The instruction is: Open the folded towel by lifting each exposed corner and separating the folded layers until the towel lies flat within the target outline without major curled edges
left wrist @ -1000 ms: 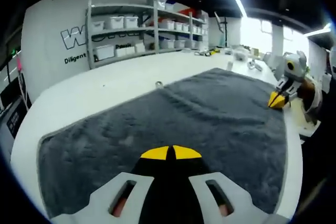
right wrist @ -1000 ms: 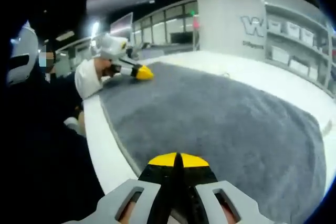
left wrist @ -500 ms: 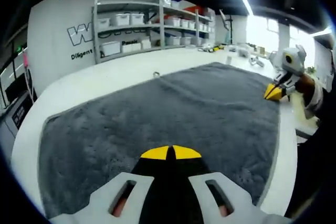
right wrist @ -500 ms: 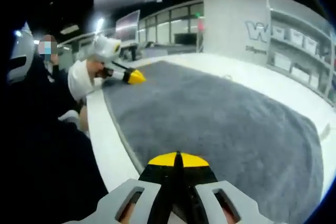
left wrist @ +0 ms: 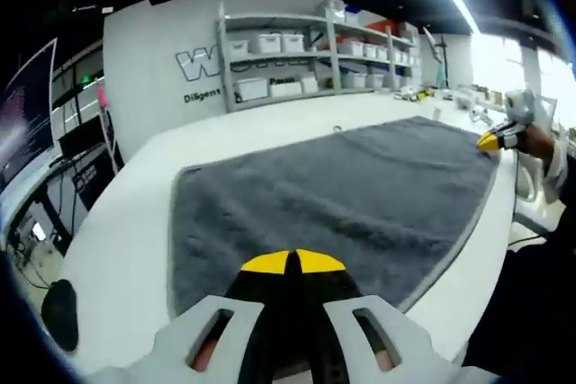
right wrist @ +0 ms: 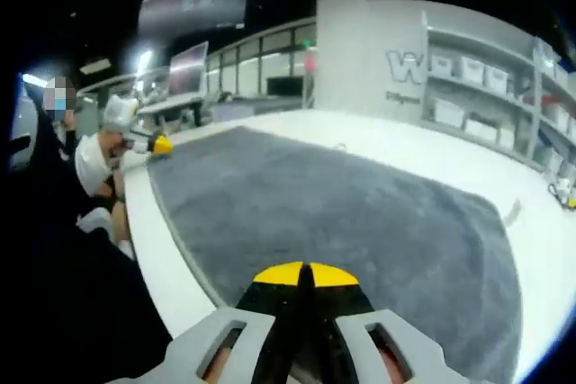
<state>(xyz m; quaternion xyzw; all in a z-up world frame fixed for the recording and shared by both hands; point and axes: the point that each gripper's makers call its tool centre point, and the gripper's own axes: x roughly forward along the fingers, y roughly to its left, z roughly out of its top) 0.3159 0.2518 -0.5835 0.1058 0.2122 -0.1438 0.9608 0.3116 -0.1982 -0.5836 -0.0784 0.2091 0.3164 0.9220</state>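
So the grey towel (left wrist: 342,195) is spread out open on the white table (left wrist: 126,249), one single layer as far as I can see, surface a bit rippled but no folded-over corners that I can make out. Its long axis runs between the two grippers: one short end sits by the left gripper (left wrist: 292,263), the other short end by the right gripper (right wrist: 304,274). One long edge runs close along the table edge where the person stands; the other long edge faces the shelving unit (left wrist: 315,51) across the table.

Left gripper view: yellow-tipped jaws pressed together, nothing between them, hovering over the towel's near short edge. Past the far end of the towel the right gripper shows as a small yellow tip beside the corner, with a hand (left wrist: 538,139) behind it.

Right gripper view: same deal, jaws closed tight with nothing pinched, sitting over the towel's edge at the person's side. The left gripper shows as a yellow tip at the far corner of the towel (right wrist: 342,231); can't tell if it touches the fabric.

Beyond the towel there's bare tabletop, then the shelves with white bins (left wrist: 265,42) against a wall with lettering.
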